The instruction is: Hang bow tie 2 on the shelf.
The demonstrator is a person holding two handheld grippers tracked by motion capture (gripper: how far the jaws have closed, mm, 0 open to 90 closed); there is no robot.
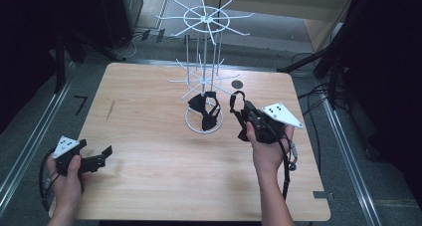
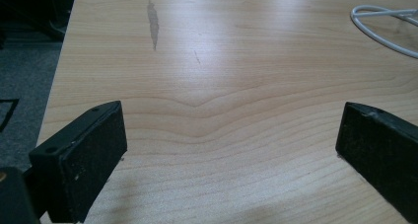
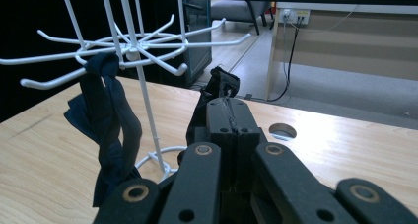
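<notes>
High view: you stand at a pale wooden bench (image 1: 149, 136) with a gripper in each hand. A white wire rack (image 1: 204, 76) with two tiers of hooks stands toward the far middle. One dark cloth item (image 1: 205, 111) already hangs from a lower hook, drooping over the rack's ring base.

Your right gripper (image 1: 238, 117), just right of the rack, has its jaws closed tight on a second dark strap (image 3: 223, 86). In the right gripper view, this strap bunches up over the pinched jaw tips, level with the lower hooks but not yet on one. Judging from this, one piece is hung and this second piece remains to be hooked.

Your left gripper (image 1: 102, 156) rests low at the near left corner, well apart from the rack, its jaws wide open with nothing between them.

Both cloth pieces are too dark and crumpled to identify. The held strap's lower length is hidden behind the gripper body.
</notes>
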